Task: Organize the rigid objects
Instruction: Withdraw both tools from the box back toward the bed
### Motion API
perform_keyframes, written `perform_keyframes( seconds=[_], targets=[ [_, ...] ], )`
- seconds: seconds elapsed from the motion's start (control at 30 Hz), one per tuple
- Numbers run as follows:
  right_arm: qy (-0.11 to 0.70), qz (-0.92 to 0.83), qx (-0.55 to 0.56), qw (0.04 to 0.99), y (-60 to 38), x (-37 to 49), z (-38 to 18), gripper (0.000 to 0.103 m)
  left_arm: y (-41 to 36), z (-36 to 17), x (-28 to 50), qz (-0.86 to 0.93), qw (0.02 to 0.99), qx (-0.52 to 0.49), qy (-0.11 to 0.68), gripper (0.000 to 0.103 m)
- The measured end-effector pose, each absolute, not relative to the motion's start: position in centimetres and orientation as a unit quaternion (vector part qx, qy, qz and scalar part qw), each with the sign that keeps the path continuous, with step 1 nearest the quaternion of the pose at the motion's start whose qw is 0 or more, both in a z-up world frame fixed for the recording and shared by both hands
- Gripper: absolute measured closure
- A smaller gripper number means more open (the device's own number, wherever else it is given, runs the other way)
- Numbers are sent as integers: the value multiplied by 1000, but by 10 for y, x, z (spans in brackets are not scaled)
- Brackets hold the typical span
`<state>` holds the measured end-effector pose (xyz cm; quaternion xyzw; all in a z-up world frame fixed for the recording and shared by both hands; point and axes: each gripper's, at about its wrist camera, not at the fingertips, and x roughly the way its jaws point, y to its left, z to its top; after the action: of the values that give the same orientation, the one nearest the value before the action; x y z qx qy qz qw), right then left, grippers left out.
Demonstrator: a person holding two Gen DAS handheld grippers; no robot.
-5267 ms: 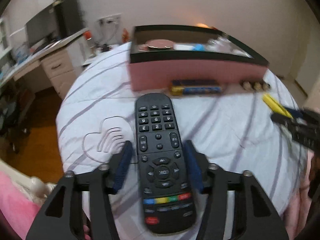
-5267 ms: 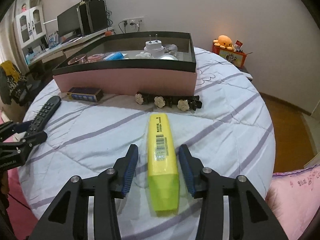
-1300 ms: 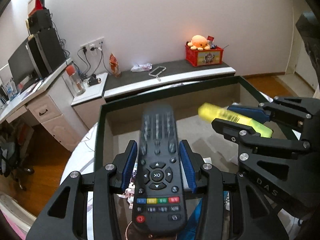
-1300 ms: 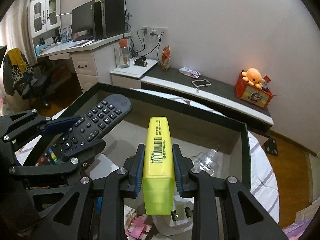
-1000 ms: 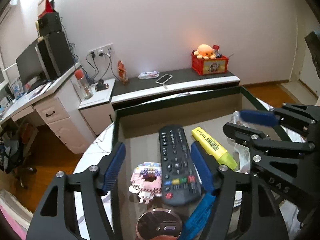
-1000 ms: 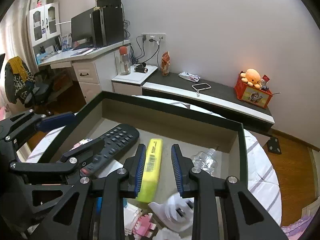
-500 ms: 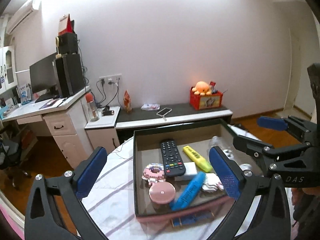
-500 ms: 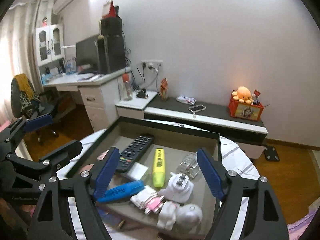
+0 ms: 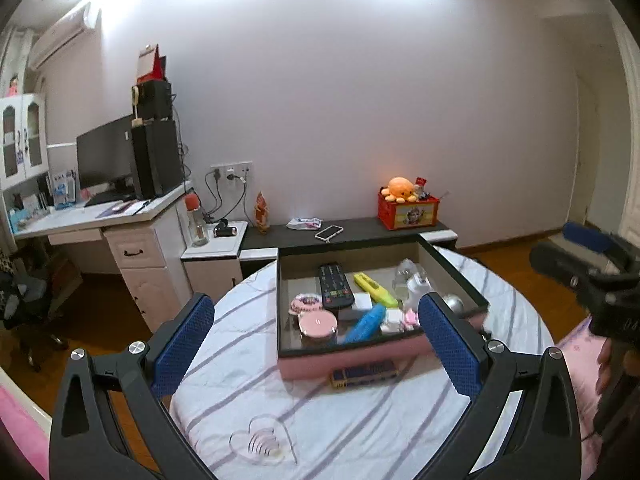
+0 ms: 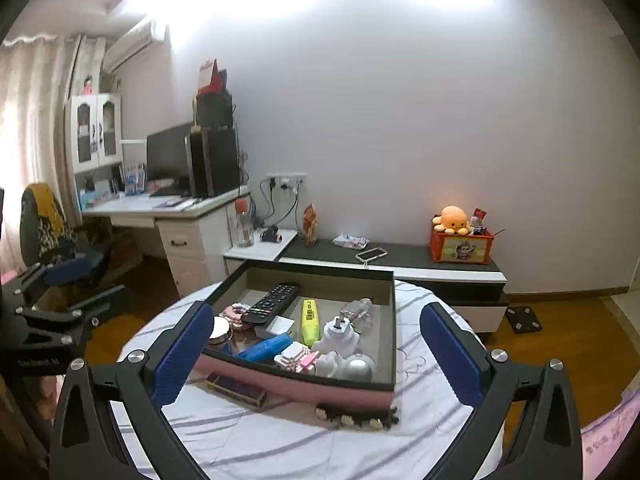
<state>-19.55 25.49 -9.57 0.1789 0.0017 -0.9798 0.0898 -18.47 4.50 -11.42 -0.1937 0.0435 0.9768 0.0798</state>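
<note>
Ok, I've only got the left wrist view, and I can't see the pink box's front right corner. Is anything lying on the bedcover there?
Observer: Yes, a dark hair clip with pale flowers lies on the bedcover, against the pink box at that corner.
Operator: Are the right tongs carrying anything?
Observer: No. The right tongs stand wide open, having just been opening, and hold nothing.
Operator: And the white thing beside the highlighter?
Observer: It's a plug adapter inside the box, prongs pointing up, just right of the yellow highlighter.
</note>
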Motion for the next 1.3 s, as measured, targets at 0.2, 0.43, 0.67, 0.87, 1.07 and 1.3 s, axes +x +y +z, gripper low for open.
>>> perform_keyframes(
  seconds=[0.2, 0.43, 0.67, 0.87, 1.07, 1.3],
  targets=[
    [-10, -982, 169, 84, 265, -159, -94, 0, 41, -117, -155, 973, 99, -200, 58, 0],
    [-29, -982, 177, 65, 279, -144, -97, 0, 33, -119, -148, 973, 85, -209, 53, 0],
    [-23, -976, 212, 48, 283, -157, -120, 0, 38, -143, -162, 963, 84, -245, 67, 0],
    [-33, -961, 273, 34, 297, -187, -165, 0, 51, -178, -192, 947, 91, -302, 63, 0],
    [-33, -943, 328, 34, 304, -216, -204, 0, 80, -213, -229, 927, 110, -356, 54, 0],
    [-37, -930, 363, 36, 317, -236, -223, 0, 102, -245, -271, 904, 100, -414, 36, 0]
  ],
)
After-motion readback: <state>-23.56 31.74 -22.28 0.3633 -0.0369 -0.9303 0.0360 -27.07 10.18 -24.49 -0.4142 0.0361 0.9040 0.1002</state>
